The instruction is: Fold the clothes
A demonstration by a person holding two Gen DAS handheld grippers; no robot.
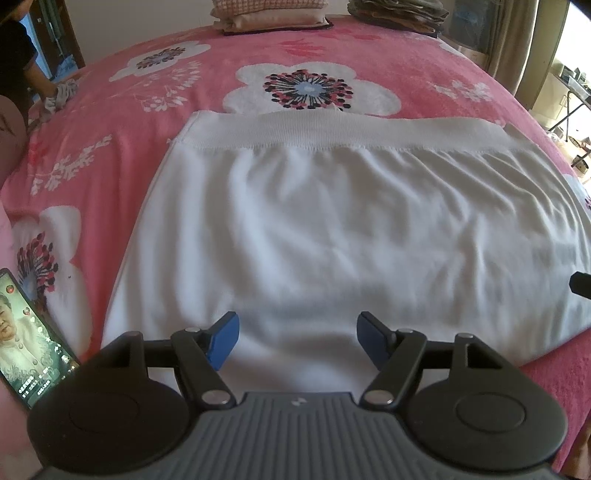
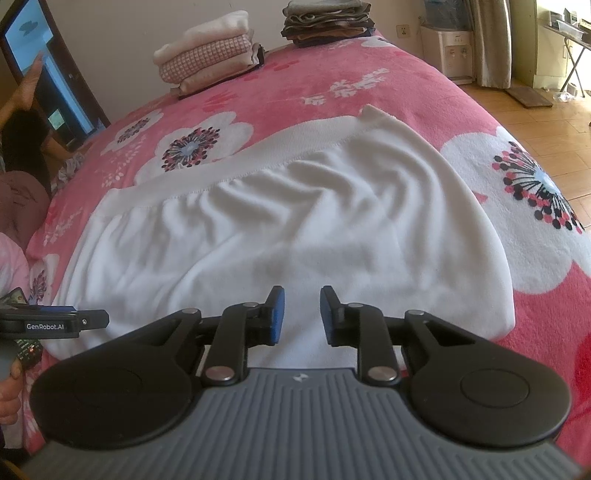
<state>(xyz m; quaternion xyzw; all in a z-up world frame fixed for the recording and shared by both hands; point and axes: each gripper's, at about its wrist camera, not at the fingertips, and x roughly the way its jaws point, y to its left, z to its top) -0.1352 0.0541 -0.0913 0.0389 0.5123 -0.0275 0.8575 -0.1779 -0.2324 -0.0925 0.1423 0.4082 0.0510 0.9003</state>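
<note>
A white knit garment [image 1: 332, 221] with a ribbed hem band [image 1: 332, 129] at its far edge lies spread on the pink floral bedspread [image 1: 147, 96]. It also shows in the right wrist view [image 2: 277, 229], wrinkled near the band [image 2: 236, 166]. My left gripper [image 1: 297, 338] is open and empty just above the garment's near edge. My right gripper [image 2: 302, 314] is open and empty over the near edge toward the garment's right side. The left gripper's body [image 2: 55, 325] shows at the left of the right wrist view.
Two stacks of folded clothes stand at the bed's far edge, a pale one [image 2: 210, 51] and a dark one [image 2: 328, 18]. A phone [image 1: 26, 339] with a lit screen lies at the near left. A person [image 2: 26, 147] sits at the far left. Wooden floor [image 2: 535, 122] lies to the right.
</note>
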